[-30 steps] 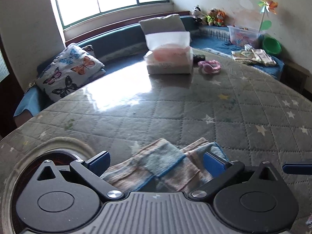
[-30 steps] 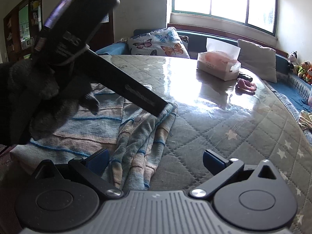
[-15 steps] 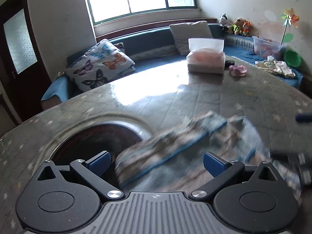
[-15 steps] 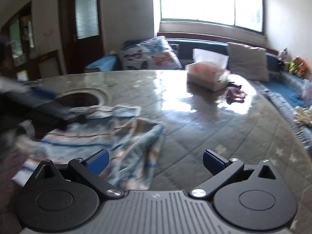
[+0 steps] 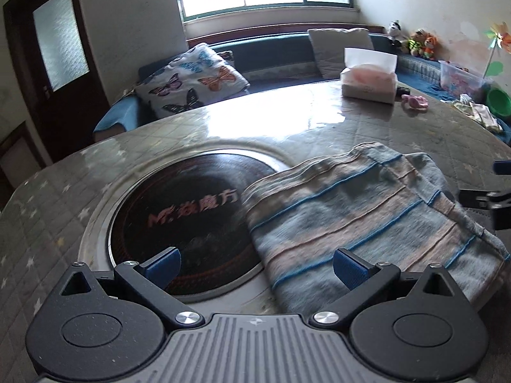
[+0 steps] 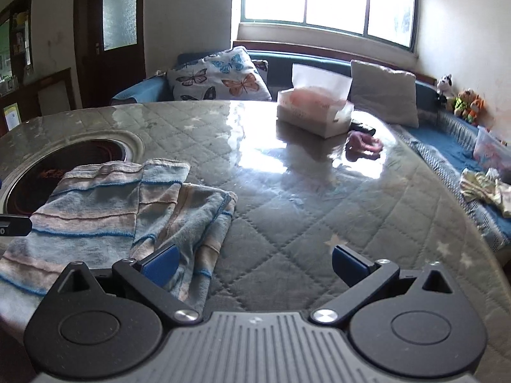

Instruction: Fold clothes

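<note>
Both sets of my fingers stand spread wide with nothing between them: the left gripper (image 5: 255, 263) hangs over the near edge of the table (image 6: 319, 223), the right gripper (image 6: 254, 263) just right of the cloth. The striped garment (image 6: 105, 210) lies at the near left, partly over the dark round inset (image 5: 191, 217) sunk in the tabletop, so one corner has no quilted surface under it. It is soft knit, pale blue and peach bands with thin blue ribs, doubled over in layers; a narrower part bunches along its right side, edges not squared. I judge it folded at least once, though whether more folds are due I cannot tell. Table cover is glossy, quilted, star-printed, likely slippery. Tissue box (image 6: 314, 115) sits far off.
</note>
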